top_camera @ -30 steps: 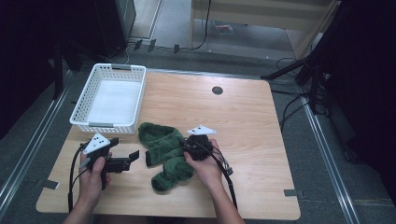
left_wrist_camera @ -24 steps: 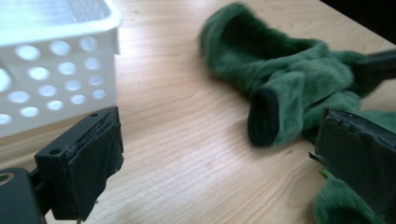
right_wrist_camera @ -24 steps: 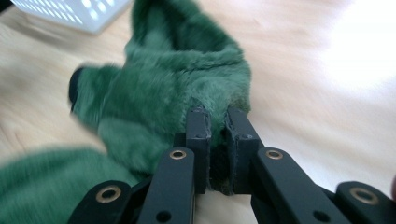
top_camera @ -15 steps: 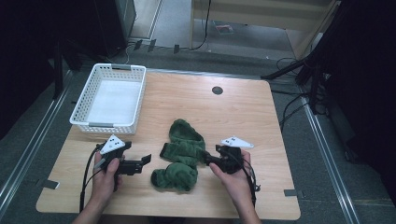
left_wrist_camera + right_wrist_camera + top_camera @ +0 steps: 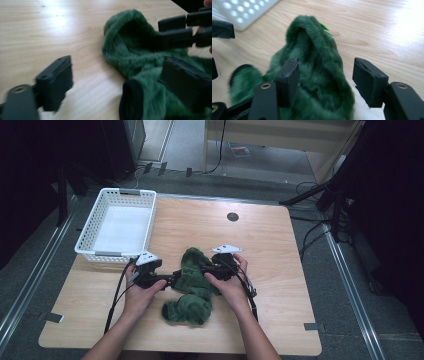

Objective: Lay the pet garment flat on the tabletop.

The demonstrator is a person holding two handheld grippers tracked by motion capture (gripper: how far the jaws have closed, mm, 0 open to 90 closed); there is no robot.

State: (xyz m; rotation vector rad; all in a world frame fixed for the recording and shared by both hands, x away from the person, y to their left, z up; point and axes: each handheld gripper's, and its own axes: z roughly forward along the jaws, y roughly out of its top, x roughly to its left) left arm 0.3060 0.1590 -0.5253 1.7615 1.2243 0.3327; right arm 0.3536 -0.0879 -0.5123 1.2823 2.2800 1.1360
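A green fuzzy fabric piece (image 5: 192, 270) with a dark-lined cuff (image 5: 131, 100) lies bunched at the middle of the wooden table (image 5: 280, 270). My left gripper (image 5: 175, 278) reaches its left edge. Its jaws (image 5: 120, 80) have just been closing but stand open, one over bare wood, the other above the fabric. My right gripper (image 5: 205, 267) sits on the fabric's upper right. Its jaws (image 5: 327, 72) have just been opening and straddle a raised fold (image 5: 317, 50), the left pad against the pile, the right pad clear of it.
A white perforated basket (image 5: 127, 193) stands at the table's back left, its near rim just behind my left hand. A dark round hole (image 5: 232, 216) sits near the back edge. Cables trail from both grippers toward the front edge. Bare wood extends to the right.
The left hand slid right up to the fabric's edge. The right hand let the fabric go, swung out to the right, then came back over it with its jaws apart. The fabric shifted and bunched.
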